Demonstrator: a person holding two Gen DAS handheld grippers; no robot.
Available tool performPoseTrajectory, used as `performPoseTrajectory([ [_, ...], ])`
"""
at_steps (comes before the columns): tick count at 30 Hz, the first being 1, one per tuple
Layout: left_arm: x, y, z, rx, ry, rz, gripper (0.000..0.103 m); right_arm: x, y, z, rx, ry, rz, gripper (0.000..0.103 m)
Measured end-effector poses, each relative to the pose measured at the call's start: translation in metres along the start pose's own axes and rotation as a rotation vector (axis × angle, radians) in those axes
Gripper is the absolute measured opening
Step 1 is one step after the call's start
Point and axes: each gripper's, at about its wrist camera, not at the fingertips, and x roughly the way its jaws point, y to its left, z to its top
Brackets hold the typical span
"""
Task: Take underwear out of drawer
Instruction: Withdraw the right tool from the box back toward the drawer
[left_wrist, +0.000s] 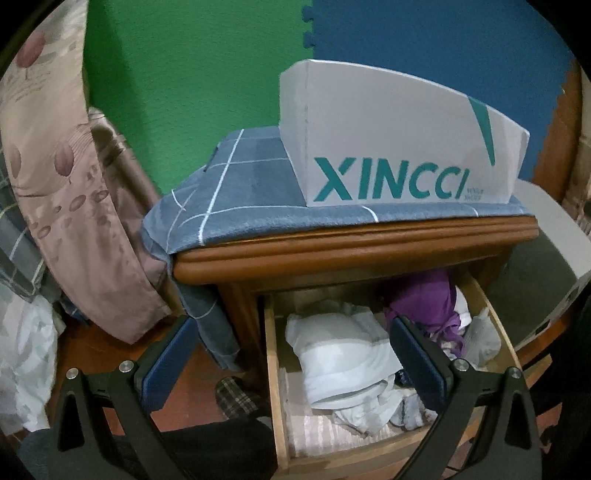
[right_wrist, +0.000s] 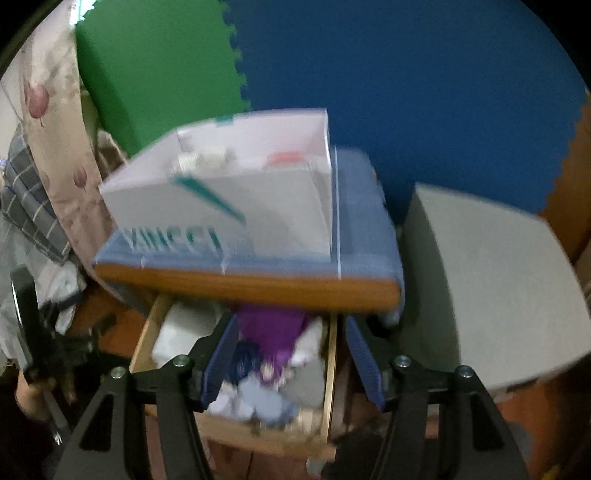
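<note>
The open drawer (left_wrist: 275, 369) under the nightstand holds white underwear (left_wrist: 343, 362) on the left and a purple piece (left_wrist: 424, 299) far right. Both the left gripper (left_wrist: 291, 369) and the right gripper (right_wrist: 291, 365) hang above it, fingers apart and empty.

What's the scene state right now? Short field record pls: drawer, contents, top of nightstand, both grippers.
drawer: drawer of the wooden nightstand pulled open
contents: loose clothes; white garment on the left, purple garment at the back right
top of nightstand: blue checked cloth with an open white XINCCI box on it
left gripper: left gripper open, empty, above the drawer
right gripper: right gripper open, nothing held, over the drawer's right side; view blurred
</note>
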Motion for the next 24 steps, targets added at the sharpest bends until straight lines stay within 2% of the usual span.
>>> performPoseTrajectory([
  [4,0.002,-0.007,0.0,0.028,0.009,0.001,0.102,0.002,-0.014,-0.023,0.049,0.036,0.003,0.062],
  [13,0.009,-0.013,-0.001,0.059,0.045,0.011,0.102,-0.011,-0.027,-0.027,0.071,0.01,-0.037,0.062],
  [24,0.021,-0.026,0.002,0.052,0.102,-0.017,0.102,0.012,-0.024,-0.047,0.059,0.06,0.007,0.062],
])
